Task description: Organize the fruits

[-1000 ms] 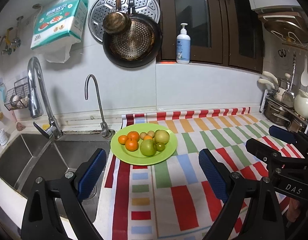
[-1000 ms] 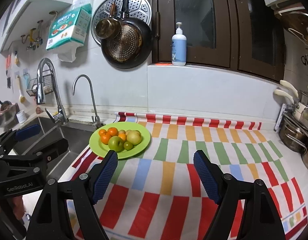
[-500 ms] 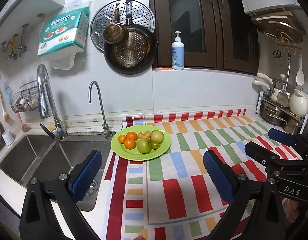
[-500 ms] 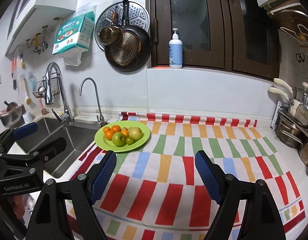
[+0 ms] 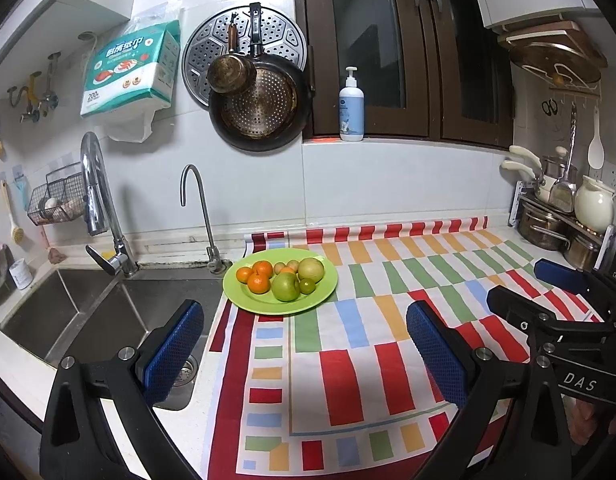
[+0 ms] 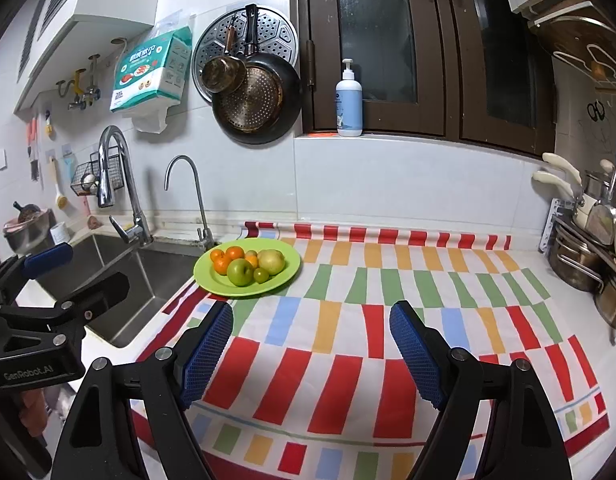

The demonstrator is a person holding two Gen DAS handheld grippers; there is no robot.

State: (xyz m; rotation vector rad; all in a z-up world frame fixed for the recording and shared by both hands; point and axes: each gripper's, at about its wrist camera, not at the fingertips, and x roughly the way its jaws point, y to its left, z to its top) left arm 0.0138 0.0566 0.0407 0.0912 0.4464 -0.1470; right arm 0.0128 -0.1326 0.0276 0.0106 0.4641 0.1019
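A green plate (image 5: pixel 267 307) stands on the striped cloth (image 5: pixel 348 380) next to the sink. It holds three oranges (image 5: pixel 257 282), a green apple (image 5: pixel 285 286), a yellow-green fruit (image 5: pixel 311 269), a small green fruit (image 5: pixel 307 286) and small brown ones. My left gripper (image 5: pixel 303 336) hovers short of the plate, open wide with nothing between its blue pads. My right gripper (image 6: pixel 311 328) hangs over the cloth right of the plate (image 6: pixel 285 276), open and empty. Each gripper shows at the edge of the other's view.
A steel sink (image 5: pixel 87 312) with two faucets (image 5: pixel 107 216) lies left of the plate. Pots and a rack (image 5: pixel 560 224) crowd the right end of the counter. Pans (image 5: pixel 259 108) hang on the wall, and a soap bottle (image 5: pixel 351 104) stands on the sill.
Both grippers have drawn back from the plate, so the fruit looks smaller and more cloth shows. The left jaws have widened a little. The fruit has not moved.
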